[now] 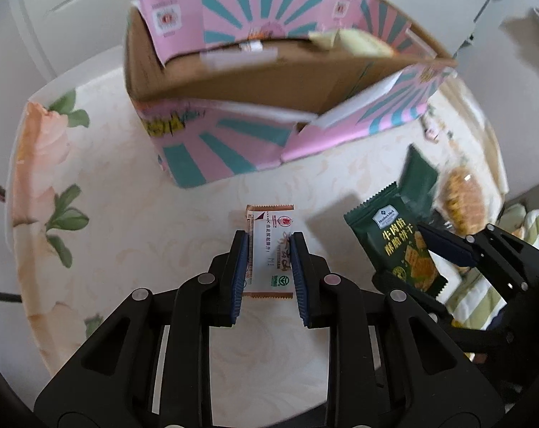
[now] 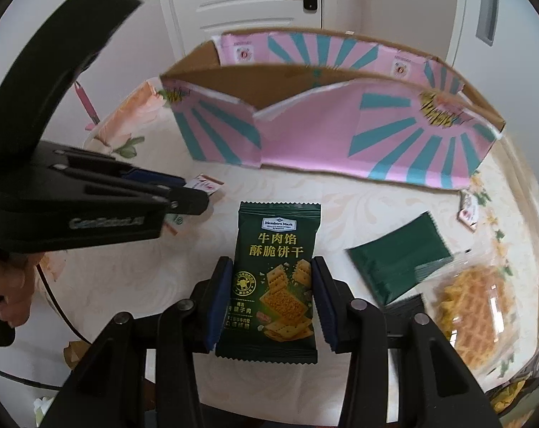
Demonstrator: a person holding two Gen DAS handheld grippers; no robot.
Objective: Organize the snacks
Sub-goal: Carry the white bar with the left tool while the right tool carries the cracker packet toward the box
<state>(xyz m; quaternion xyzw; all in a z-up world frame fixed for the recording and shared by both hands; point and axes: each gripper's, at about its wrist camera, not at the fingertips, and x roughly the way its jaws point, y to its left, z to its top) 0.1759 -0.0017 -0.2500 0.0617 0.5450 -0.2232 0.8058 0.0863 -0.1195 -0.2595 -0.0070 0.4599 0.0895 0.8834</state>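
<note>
The left hand-held gripper [image 1: 269, 246] pinches a white snack packet [image 1: 269, 249] low over the desk [image 1: 126, 214]; the right hand-held gripper [image 2: 271, 285] clamps a green biscuit packet [image 2: 276, 278]. Both aim forward, angled down. Best lift each clear of the pink box [image 2: 340, 135] wall before letting go inside.

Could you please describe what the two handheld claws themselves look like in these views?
Both the left claw and the right claw are matte black linkages with round silver pivot pins and ribbed dark-blue finger pads. In the right wrist view, the left claw's body bears grey "GenRobot.AI" lettering, a thin black cable trails beneath it, and bare fingers grip its handle.
</note>
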